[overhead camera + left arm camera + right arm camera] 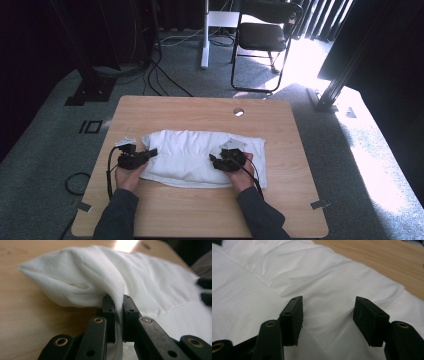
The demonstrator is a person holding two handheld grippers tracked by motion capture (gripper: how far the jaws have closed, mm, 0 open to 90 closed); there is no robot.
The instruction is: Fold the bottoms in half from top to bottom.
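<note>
A folded white cloth (200, 155) lies in the middle of the wooden table (280, 145). My left gripper (150, 153) is at the cloth's left edge. In the left gripper view its jaws are shut on a pinched fold of the white cloth (82, 282), which rises in a puffed ridge off the wood. My right gripper (214, 161) hovers over the right half of the cloth. In the right gripper view its jaws (327, 315) stand apart above smooth white cloth (322, 285), with nothing pressed between the pads.
A round cable hole (238, 111) sits near the table's far edge. Beyond the table stand a black chair (262, 37) and a white post (205, 35) on grey carpet. Cables (75, 182) lie on the floor at the left.
</note>
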